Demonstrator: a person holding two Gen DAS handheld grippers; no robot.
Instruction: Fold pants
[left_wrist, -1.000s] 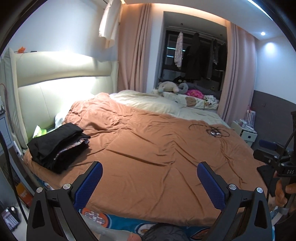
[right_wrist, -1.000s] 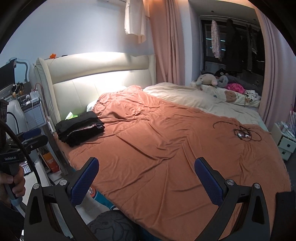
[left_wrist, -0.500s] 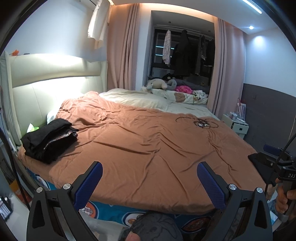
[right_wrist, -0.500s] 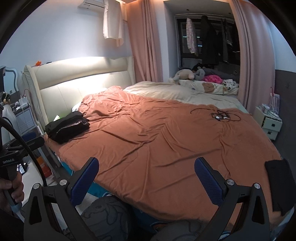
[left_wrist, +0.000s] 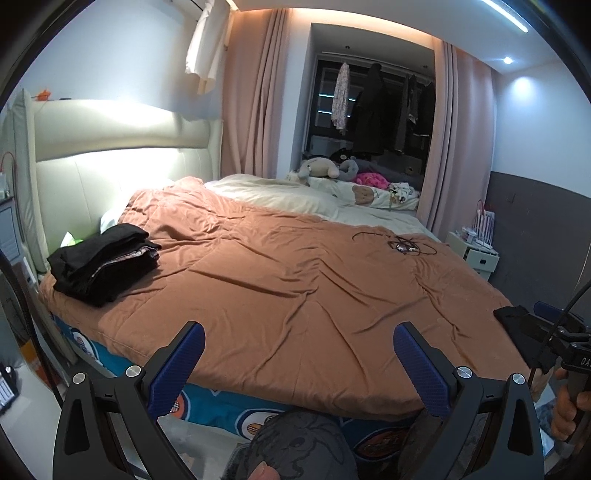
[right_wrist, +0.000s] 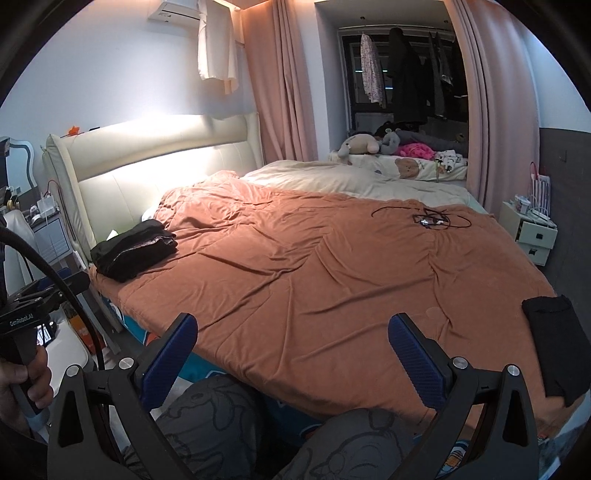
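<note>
The right wrist view shows the left gripper's handle (right_wrist: 20, 319) at about nine o'clock, held in the person's left hand (right_wrist: 22, 384); white lettering on its black body reads "GenRobot.AI". In the left wrist view, the right gripper's handle (left_wrist: 576, 360) at about four o'clock carries white letters cut off by the frame edge, of which only "DA" can be read. No other text is legible.

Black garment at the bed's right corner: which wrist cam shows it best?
Right wrist view: the black garment lies flat and fully visible on the orange duvet. In the left wrist view it sits at the frame edge, partly hidden behind the other gripper.
</note>
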